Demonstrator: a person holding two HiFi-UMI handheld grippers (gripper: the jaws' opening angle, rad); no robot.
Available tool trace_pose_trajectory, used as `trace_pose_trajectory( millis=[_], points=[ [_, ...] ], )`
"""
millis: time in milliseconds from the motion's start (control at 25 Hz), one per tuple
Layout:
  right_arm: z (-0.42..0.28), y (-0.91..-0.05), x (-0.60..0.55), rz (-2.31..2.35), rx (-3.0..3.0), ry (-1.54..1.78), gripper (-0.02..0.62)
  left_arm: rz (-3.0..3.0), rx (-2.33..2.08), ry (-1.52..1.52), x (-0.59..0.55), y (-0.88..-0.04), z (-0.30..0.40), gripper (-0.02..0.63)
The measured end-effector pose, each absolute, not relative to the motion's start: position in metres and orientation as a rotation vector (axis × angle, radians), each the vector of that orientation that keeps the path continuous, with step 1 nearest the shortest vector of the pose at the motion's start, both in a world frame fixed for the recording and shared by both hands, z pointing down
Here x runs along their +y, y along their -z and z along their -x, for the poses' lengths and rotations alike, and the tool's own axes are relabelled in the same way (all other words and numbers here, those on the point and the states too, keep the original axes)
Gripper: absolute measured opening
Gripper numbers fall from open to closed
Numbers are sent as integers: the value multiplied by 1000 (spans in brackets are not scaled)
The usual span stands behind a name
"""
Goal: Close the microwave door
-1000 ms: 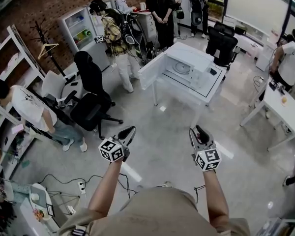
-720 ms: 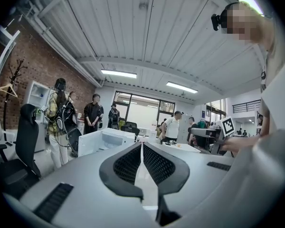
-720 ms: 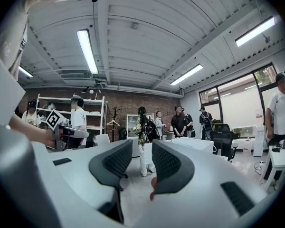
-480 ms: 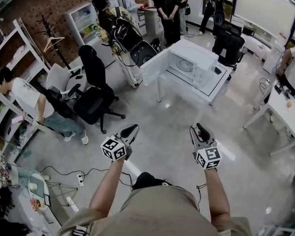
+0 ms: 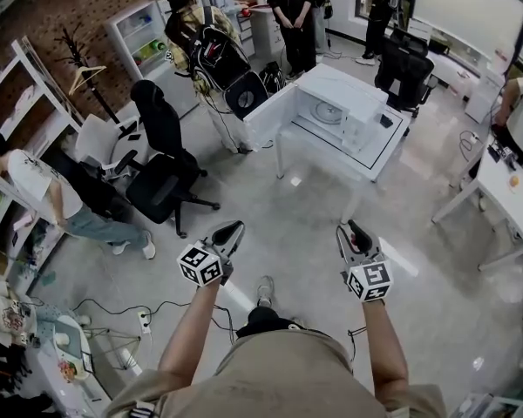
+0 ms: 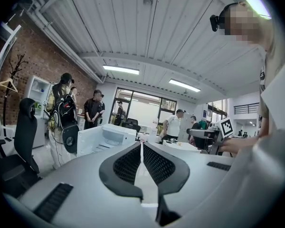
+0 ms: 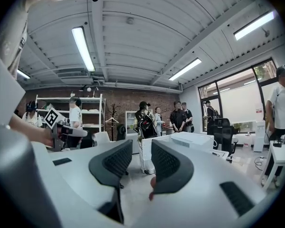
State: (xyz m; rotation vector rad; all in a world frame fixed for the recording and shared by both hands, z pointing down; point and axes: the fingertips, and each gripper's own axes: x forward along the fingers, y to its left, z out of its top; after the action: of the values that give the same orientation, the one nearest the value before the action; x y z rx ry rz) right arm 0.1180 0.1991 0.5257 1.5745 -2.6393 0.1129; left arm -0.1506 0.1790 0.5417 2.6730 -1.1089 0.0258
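Black-jawed left gripper and right gripper level, side by side.

Glossy microwave, polished concrete floor

Wearer's shoe newly in view, fwd toward microwave.
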Motion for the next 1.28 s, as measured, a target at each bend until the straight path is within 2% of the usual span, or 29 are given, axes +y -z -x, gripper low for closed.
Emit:
trace_pose_trajectory(
  millis=[440, 1280],
  points=[
    [-89, -527, 110, -1623, -2592, -146, 117, -2698, -1009, -69, 75, -543, 167, 5],
    [-6, -519, -14, -1756, -2504, -89, 117, -2764, -898, -27, -79, -542, 258, 5]
  ],
)
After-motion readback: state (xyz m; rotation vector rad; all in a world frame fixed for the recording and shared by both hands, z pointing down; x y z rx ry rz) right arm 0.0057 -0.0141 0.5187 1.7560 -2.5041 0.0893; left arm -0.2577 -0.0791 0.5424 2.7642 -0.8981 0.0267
